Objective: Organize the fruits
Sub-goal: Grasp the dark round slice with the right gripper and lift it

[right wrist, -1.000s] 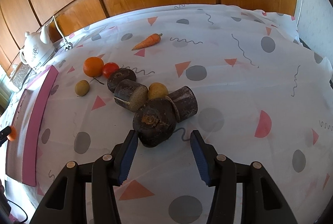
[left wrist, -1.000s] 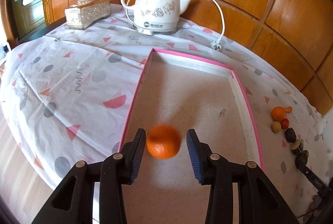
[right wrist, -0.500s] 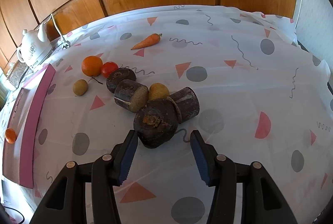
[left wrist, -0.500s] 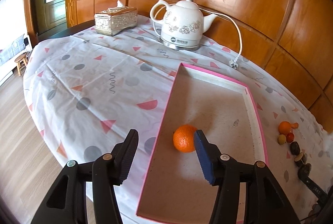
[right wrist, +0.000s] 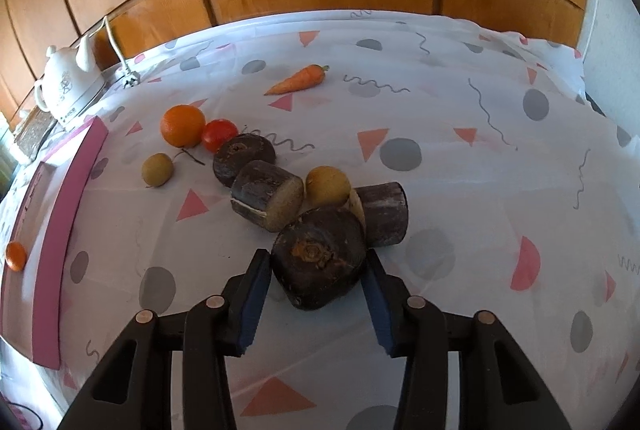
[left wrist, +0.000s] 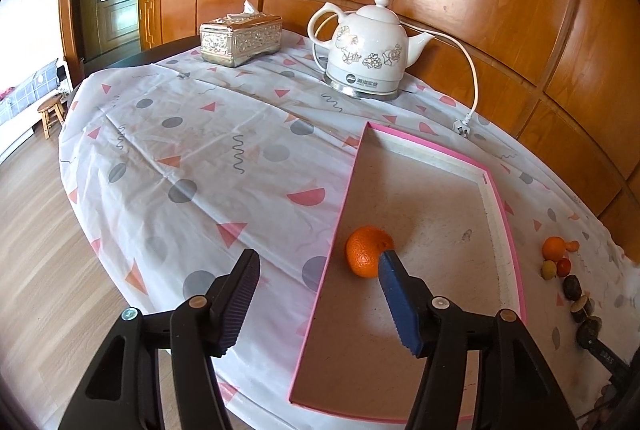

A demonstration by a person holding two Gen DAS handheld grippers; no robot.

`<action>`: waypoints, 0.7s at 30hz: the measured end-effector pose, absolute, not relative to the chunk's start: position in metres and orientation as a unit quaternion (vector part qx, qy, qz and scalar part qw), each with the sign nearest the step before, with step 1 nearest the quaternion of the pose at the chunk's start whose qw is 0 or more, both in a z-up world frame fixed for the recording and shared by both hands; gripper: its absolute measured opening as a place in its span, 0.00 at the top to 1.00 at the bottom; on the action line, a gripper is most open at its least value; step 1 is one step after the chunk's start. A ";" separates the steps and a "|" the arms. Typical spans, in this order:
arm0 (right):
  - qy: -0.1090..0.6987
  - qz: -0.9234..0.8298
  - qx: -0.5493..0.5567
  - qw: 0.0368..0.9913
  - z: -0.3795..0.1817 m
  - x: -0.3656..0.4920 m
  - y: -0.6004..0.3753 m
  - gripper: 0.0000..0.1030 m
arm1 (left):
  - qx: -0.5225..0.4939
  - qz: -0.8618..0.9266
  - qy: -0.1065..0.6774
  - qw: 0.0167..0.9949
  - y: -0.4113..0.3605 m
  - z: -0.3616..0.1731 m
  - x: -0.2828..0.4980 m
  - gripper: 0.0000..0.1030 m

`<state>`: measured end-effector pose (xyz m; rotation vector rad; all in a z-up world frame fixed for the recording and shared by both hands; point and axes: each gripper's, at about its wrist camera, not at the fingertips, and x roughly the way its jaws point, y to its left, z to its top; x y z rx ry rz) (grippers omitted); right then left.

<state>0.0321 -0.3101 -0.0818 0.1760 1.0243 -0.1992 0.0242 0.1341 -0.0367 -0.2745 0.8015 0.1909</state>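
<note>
An orange (left wrist: 368, 252) lies loose in the pink-rimmed tray (left wrist: 344, 190). My left gripper (left wrist: 318, 257) hovers over the tray's left rim; its jaws are opening with nothing between them, and the orange sits just past the right fingertip. In the right wrist view my right gripper (right wrist: 316, 258) is closing around a dark round chunk (right wrist: 320, 262), both pads touching its sides. Beyond it lie two more dark chunks (right wrist: 266, 200), a yellow fruit (right wrist: 327, 186), a second orange (right wrist: 182, 124), a tomato (right wrist: 219, 134), a small brownish fruit (right wrist: 157, 170) and a carrot (right wrist: 298, 80).
A white kettle (left wrist: 366, 50) with a loose cord and a silver tissue box (left wrist: 240, 38) stand at the back of the patterned tablecloth. Wood panelling runs behind the table. The tray's pink wall (right wrist: 76, 190) is left of the fruit pile. The table edge and floor lie to the left.
The left jaws have opened off the orange and drawn back to the left, leaving it in the tray. The right jaws have narrowed onto the dark chunk.
</note>
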 end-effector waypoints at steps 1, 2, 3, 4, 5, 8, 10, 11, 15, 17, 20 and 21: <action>0.488 -0.091 0.081 0.864 -0.082 0.031 -0.309 0.55 | -0.134 0.094 0.390 0.906 0.134 -0.037 0.024 0.39; 0.488 -0.090 0.079 0.865 -0.081 0.030 -0.308 0.55 | -0.135 0.095 0.391 0.906 0.135 -0.038 0.024 0.39; 0.488 -0.089 0.079 0.865 -0.080 0.029 -0.307 0.55 | -0.136 0.095 0.391 0.905 0.136 -0.038 0.023 0.39; 0.487 -0.085 0.079 0.866 -0.079 0.027 -0.307 0.55 | -0.137 0.096 0.390 0.905 0.136 -0.038 0.023 0.39; 0.486 -0.082 0.078 0.866 -0.078 0.025 -0.306 0.55 | -0.137 0.097 0.390 0.905 0.136 -0.038 0.022 0.39; 0.481 -0.070 0.075 0.871 -0.071 0.018 -0.302 0.55 | -0.137 0.097 0.388 0.906 0.136 -0.037 0.022 0.36; 0.479 -0.059 0.080 0.872 -0.067 0.015 -0.300 0.55 | -0.138 0.096 0.387 0.907 0.135 -0.036 0.021 0.36; 0.478 -0.053 0.083 0.873 -0.065 0.014 -0.299 0.55 | -0.137 0.095 0.387 0.907 0.135 -0.036 0.021 0.36; 0.478 -0.017 0.083 0.875 -0.059 0.009 -0.286 0.55 | -0.136 0.092 0.386 0.908 0.133 -0.035 0.020 0.35; 0.480 -0.005 0.074 0.874 -0.060 0.009 -0.278 0.55 | -0.137 0.091 0.386 0.908 0.132 -0.035 0.019 0.34; 0.486 -0.001 0.072 0.871 -0.065 0.010 -0.272 0.55 | -0.138 0.092 0.384 0.908 0.133 -0.034 0.017 0.31; 0.488 -0.001 0.071 0.870 -0.067 0.010 -0.271 0.55 | -0.140 0.094 0.382 0.909 0.134 -0.033 0.016 0.29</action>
